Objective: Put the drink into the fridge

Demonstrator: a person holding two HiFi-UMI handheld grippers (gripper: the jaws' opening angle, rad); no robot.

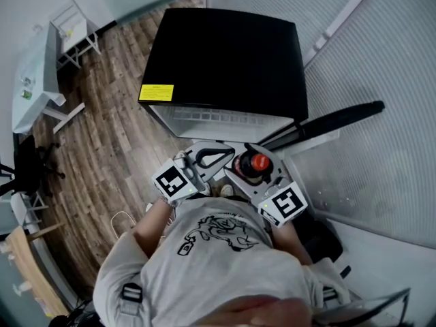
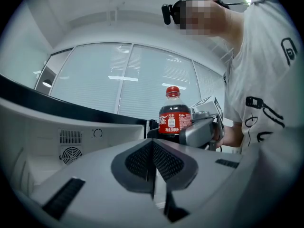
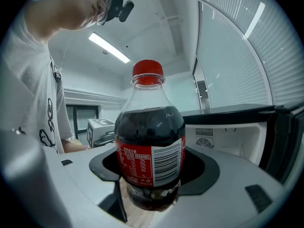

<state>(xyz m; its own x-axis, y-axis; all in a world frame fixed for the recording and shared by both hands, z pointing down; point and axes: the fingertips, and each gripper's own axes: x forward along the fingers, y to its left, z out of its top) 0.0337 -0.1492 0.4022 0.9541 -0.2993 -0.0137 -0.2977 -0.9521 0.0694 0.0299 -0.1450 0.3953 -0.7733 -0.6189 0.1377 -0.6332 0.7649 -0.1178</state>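
A cola bottle [image 3: 149,165] with a red cap and red label stands upright between the pads of my right gripper [image 3: 154,175], which is shut on its lower body. From the head view the bottle [image 1: 258,162] and the right gripper [image 1: 255,172] sit just in front of the small black fridge [image 1: 225,60], whose door [image 1: 327,125] is swung open to the right. The white inside [image 1: 218,121] of the fridge shows. My left gripper [image 1: 208,159] is beside the right one, its jaws shut [image 2: 153,167] with nothing in them. The left gripper view also shows the bottle [image 2: 174,120].
A yellow label [image 1: 156,92] is stuck on the fridge top. A frosted glass wall [image 1: 381,60] runs along the right. Wooden floor [image 1: 116,142] lies to the left, with a white table [image 1: 34,87] and a black chair [image 1: 30,169] further off.
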